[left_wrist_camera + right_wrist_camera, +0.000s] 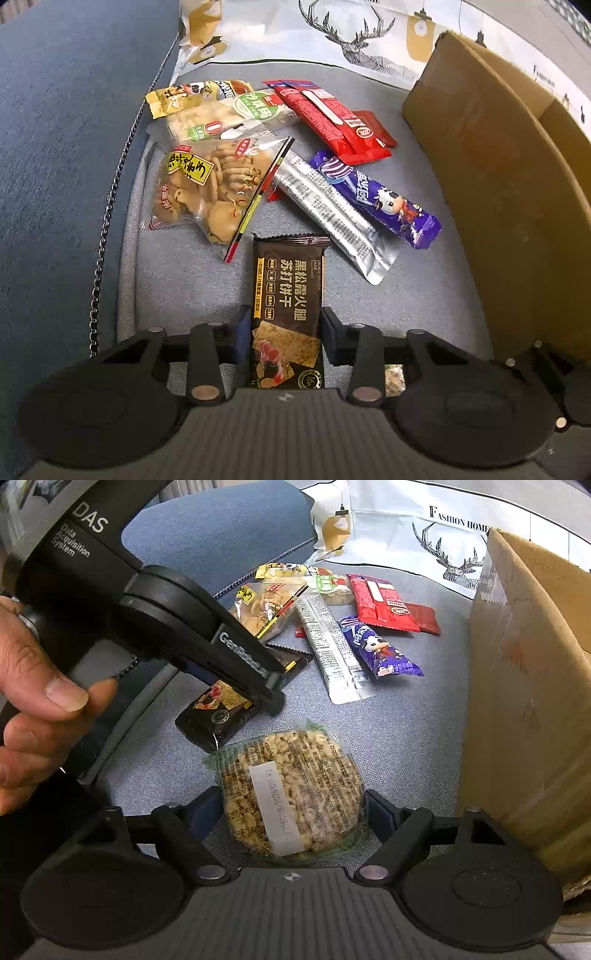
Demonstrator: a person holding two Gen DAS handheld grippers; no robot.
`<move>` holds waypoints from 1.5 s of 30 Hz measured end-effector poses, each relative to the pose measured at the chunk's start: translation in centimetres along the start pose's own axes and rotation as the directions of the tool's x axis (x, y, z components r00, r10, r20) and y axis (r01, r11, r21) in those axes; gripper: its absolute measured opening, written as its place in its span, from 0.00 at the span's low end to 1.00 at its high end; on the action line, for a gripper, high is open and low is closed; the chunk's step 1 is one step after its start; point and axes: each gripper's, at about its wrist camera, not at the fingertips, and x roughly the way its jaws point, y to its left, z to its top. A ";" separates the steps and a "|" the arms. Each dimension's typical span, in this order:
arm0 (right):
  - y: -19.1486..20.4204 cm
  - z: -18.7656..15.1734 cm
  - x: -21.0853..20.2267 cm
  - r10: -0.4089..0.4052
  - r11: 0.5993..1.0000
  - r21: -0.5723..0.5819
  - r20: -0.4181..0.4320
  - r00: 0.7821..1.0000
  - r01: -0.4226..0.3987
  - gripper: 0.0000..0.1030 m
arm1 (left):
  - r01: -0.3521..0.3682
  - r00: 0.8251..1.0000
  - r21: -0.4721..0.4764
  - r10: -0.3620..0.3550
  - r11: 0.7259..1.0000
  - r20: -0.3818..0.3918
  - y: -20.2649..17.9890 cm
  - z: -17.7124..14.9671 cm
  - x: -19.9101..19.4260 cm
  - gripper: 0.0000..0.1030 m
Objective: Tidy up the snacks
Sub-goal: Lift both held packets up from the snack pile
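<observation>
Left gripper (284,338) sits clamped on the dark cracker pack (288,314), pads pressing both long edges; the pack lies flat on the grey cushion (424,295), not lifted yet. From the right wrist view the same tool (271,692) comes in from the left w/ a hand (40,709) on its handle, tips down on the pack (218,716).

Right gripper (291,812) brackets the round puffed-grain cake (291,794) in clear wrap. Jaws stand wide, pads right at the wrap's edges on both sides; looks like a grip on it, tho how firm I can't tell. Cake rests on the cushion, just beside the cardboard box (524,701).

Progress, as I read it: early. No snack visibly inside the box from either view; its interior isn't shown, so can't rule it out. Still loose on the cushion, well apart from the box opening: biscuit bag (207,192), silver sachet (332,218), purple candy stick (380,199), red packets (340,122), plus a yellow pack (177,99) and a green-label bag (229,118) at the back. So two items in hand, approx six more left to sort, prob into the box.
</observation>
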 end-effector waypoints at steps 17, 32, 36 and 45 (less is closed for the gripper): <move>0.3 -0.2 0.0 -0.014 1.000 -0.024 0.009 1.000 0.014 0.80 | -0.004 1.000 0.033 0.004 0.999 -0.008 -0.6 0.0 0.3 0.43; 0.5 -0.3 0.1 -0.023 0.999 -0.033 0.007 1.000 0.023 0.80 | -0.008 1.000 0.036 0.008 0.999 -0.008 -0.6 0.0 0.4 0.42; 0.7 -0.3 -0.2 -0.045 0.998 -0.037 0.031 0.999 0.046 0.79 | -0.009 1.000 0.036 0.009 0.999 0.002 -0.7 0.0 0.1 0.41; 2.1 -0.2 -4.3 -0.052 0.989 -0.123 0.207 0.977 0.079 0.78 | 0.097 0.974 0.008 -0.097 0.995 0.206 0.2 -1.1 -4.3 0.41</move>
